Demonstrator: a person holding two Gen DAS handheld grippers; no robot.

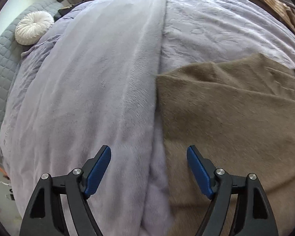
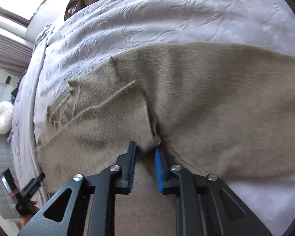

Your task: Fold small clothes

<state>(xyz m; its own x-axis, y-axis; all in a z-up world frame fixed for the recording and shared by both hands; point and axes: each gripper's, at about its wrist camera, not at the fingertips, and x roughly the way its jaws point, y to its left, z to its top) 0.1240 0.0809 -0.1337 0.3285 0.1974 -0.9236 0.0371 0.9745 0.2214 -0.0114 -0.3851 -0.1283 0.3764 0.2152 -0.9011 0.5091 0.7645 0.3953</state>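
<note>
A taupe fleecy garment [image 1: 226,118] lies spread on the lavender blanket [image 1: 98,78] of a bed, with a folded layer across its far part. My left gripper [image 1: 148,149] hangs open and wide over the garment's left edge, one finger over the blanket, the other over the cloth, nothing between them. In the right wrist view the garment [image 2: 206,98] fills the middle, a ribbed hem and seam at its left. My right gripper [image 2: 147,149] points down at it with a narrow gap between its blue pads. A bunched fold sits just at its tips, and the pads do not press on it.
A round white cushion [image 1: 34,28] rests on a grey quilted pad [image 1: 2,68] at the far left. More brown clothes [image 1: 275,4] are piled at the bed's far right. The embossed lavender cover [image 2: 147,19] stretches beyond the garment. A window [image 2: 19,0] is at the upper left.
</note>
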